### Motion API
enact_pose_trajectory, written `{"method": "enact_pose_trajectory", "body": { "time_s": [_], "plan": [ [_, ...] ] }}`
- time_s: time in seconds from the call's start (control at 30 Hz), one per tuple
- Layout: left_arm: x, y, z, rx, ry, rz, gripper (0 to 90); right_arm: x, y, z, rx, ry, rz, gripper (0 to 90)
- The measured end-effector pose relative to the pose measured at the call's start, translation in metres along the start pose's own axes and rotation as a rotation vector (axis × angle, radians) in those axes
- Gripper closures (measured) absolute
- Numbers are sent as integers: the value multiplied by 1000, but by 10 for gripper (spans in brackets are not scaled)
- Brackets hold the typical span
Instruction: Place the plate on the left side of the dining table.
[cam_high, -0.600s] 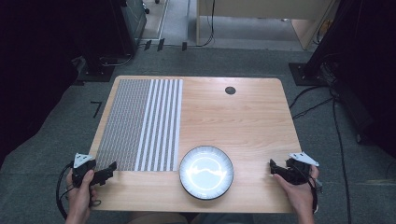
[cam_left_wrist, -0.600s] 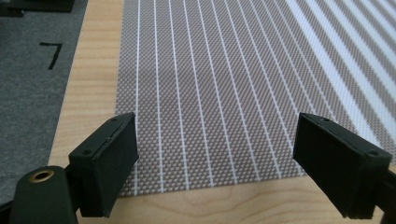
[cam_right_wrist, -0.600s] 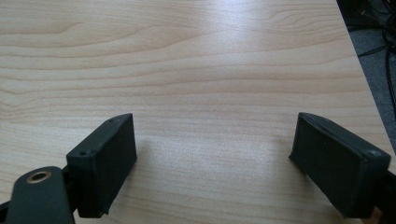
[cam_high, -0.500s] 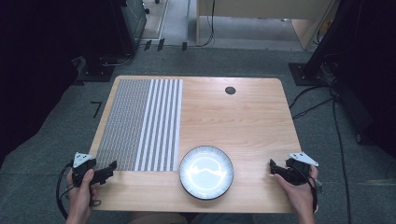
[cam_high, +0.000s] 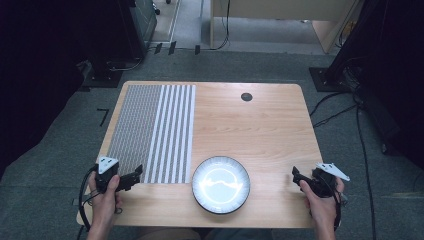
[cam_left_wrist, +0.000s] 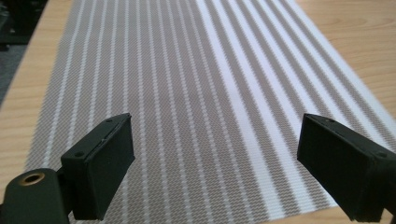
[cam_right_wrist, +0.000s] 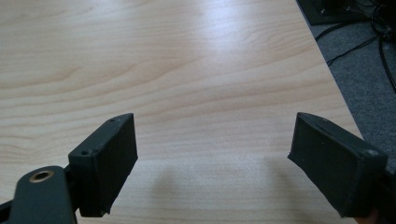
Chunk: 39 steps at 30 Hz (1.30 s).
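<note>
bowl (cam_high: 221, 184) (glossy inside, holding nothing) sits between left gripper (cam_high: 134, 176) and right gripper (cam_high: 296, 177), both jaws wide.

I note a placemat (cam_high: 152, 132) in grey weave with white stripes, fine at frame left and broad white bands toward its right edge. The bowl (cam_high: 221, 184) has a dark rim and pale, glossy centre. The counter (cam_high: 250, 130) is light wood grain. Both hand-held grippers show black jaws.
</note>
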<state>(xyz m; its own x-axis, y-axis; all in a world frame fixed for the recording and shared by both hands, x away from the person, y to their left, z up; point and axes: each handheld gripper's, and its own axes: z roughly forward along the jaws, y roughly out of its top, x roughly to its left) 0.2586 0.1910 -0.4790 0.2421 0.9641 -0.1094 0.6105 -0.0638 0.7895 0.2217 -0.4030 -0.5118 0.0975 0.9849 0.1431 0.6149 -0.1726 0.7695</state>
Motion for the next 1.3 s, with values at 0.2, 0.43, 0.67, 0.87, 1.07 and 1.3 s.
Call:
{"method": "enact_pose_trajectory", "body": {
  "time_s": [0.2,0.43,0.67,0.87,1.07,1.3],
  "plan": [
    [-10,8,4,-7,-18,0,107,7,5,-2,-5,13,2,146],
    [-27,25,11,-13,-63,-4,106,15,22,-7,-45,41,23,146],
    [-50,35,18,-27,-120,10,106,24,34,-7,-41,61,47,146],
    [-66,32,22,-8,-164,55,102,38,26,-11,-46,124,72,147],
    [-82,29,20,-11,-224,37,97,52,26,-21,-62,143,97,145],
    [-100,25,20,-14,-259,47,98,69,26,-27,-46,179,97,147]
  ]
}}
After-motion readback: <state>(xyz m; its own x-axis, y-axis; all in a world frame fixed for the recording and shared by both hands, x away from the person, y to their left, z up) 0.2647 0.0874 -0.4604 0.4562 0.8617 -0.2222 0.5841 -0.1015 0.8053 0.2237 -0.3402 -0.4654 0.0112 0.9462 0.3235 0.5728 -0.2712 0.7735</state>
